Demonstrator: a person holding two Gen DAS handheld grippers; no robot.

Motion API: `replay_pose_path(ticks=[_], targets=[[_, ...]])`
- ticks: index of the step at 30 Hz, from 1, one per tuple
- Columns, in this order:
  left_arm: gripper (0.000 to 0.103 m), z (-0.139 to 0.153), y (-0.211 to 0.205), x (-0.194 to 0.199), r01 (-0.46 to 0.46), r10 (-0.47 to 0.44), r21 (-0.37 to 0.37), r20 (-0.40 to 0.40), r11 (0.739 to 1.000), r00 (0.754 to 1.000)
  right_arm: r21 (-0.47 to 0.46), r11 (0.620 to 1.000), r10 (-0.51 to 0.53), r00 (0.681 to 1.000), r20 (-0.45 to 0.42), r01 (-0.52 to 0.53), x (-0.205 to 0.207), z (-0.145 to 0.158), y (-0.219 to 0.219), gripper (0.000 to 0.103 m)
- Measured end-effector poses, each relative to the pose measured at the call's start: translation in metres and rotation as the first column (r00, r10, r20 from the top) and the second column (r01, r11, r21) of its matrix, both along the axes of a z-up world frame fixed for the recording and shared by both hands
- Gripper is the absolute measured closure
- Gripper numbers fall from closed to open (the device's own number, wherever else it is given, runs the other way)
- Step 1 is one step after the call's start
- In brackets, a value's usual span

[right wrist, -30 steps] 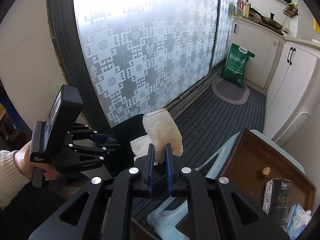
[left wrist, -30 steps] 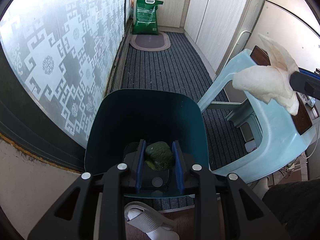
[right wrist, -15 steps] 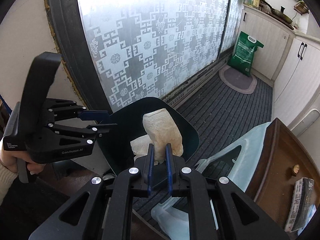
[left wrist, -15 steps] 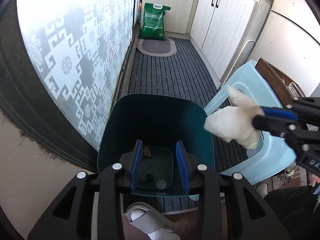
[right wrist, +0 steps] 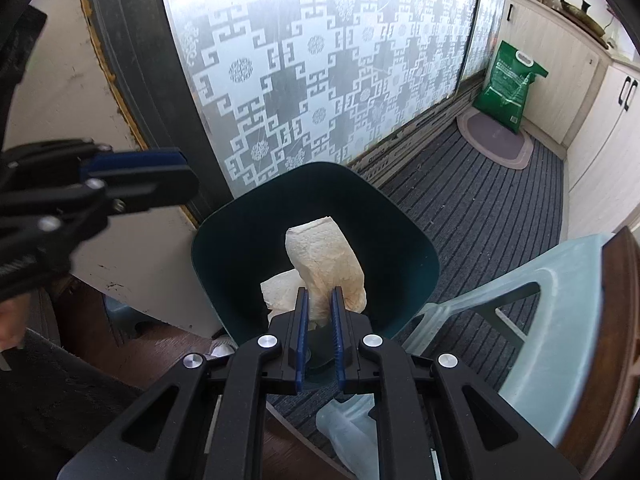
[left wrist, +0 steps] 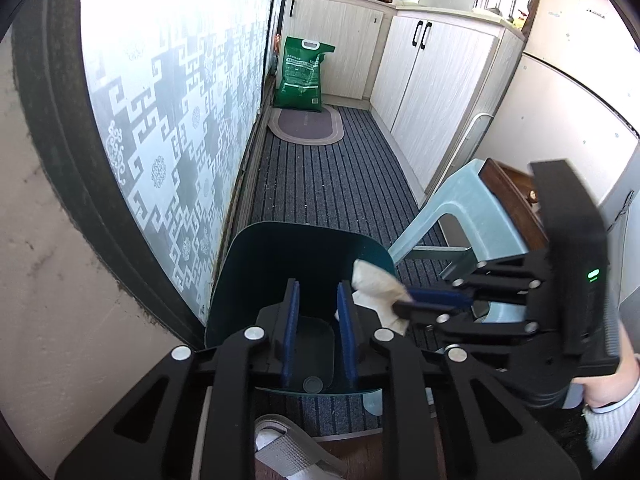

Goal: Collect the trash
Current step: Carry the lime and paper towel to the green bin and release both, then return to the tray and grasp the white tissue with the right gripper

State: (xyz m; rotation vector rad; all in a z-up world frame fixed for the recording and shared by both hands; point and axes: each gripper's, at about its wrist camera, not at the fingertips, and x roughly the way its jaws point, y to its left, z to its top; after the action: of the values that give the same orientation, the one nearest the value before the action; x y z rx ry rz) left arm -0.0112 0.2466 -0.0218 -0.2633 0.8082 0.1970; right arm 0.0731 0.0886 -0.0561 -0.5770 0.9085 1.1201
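A dark teal trash bin (left wrist: 280, 256) stands open on the floor by the patterned glass door; it also shows in the right wrist view (right wrist: 240, 240). My right gripper (right wrist: 319, 300) is shut on a crumpled white paper towel (right wrist: 326, 256) and holds it over the bin's mouth. In the left wrist view the towel (left wrist: 374, 280) hangs at the bin's right rim. My left gripper (left wrist: 318, 300) is open and empty, above the bin's near side; it shows at the left of the right wrist view (right wrist: 132, 178).
A light blue plastic stool (left wrist: 468, 216) with a brown tray (left wrist: 512, 196) on it stands right of the bin. A green bag (left wrist: 302, 74) and a small oval mat (left wrist: 306, 126) lie at the far end. White cabinets (left wrist: 432, 80) line the right side.
My left gripper opened and let a dark green lump drop into the bin, then rose. My right gripper carried the paper towel leftward over the bin.
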Motion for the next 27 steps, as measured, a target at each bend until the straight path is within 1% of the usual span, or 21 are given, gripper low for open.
replay_pose_path(ticks=[2,4,5,6,8,10,16,19,25,27], targets=[[0.082,0.005,0.000,-0.002,-0.002,0.002,-0.002,0.015,1.000,1.000,-0.013,1.000,0.008,1.000,-0.011,-0.008,-0.001,-0.006,0.004,0.092],[0.082,0.009,0.001,-0.004,-0.005,0.005,-0.003,0.026,1.000,1.000,-0.022,1.000,0.013,1.000,-0.020,-0.013,-0.002,-0.011,0.006,0.089],[0.082,0.012,0.000,-0.005,-0.006,0.007,-0.007,0.035,1.000,0.999,-0.021,1.000,0.003,1.000,-0.022,-0.003,-0.001,-0.012,0.006,0.086],[0.082,0.014,0.000,-0.006,-0.007,0.008,-0.008,0.043,1.000,0.999,-0.019,1.000,-0.003,1.000,-0.025,0.002,0.000,-0.013,0.007,0.080],[0.082,0.020,-0.001,-0.007,-0.005,0.006,-0.010,0.060,1.000,0.998,-0.009,1.000,-0.008,0.999,-0.031,0.008,0.001,-0.011,0.006,0.079],[0.081,0.026,-0.004,-0.009,0.002,-0.002,0.003,0.086,1.000,0.996,0.008,1.000,-0.014,0.999,-0.035,0.014,0.002,-0.006,0.002,0.076],[0.079,0.040,-0.011,-0.007,0.016,-0.016,0.002,0.134,1.000,0.991,0.060,0.998,-0.017,1.000,-0.021,0.018,0.003,0.013,-0.007,0.076],[0.076,0.047,-0.015,-0.004,0.022,-0.021,-0.002,0.155,1.000,0.988,0.090,0.996,-0.019,1.000,-0.015,0.020,0.004,0.025,-0.014,0.076],[0.074,0.063,-0.033,0.004,0.045,-0.042,-0.009,0.199,0.999,0.979,0.146,0.988,-0.048,0.999,0.018,0.044,0.009,0.055,-0.040,0.076],[0.070,0.068,-0.040,0.009,0.046,-0.043,-0.006,0.214,0.999,0.976,0.163,0.985,-0.065,0.998,0.026,0.060,0.014,0.063,-0.052,0.076]])
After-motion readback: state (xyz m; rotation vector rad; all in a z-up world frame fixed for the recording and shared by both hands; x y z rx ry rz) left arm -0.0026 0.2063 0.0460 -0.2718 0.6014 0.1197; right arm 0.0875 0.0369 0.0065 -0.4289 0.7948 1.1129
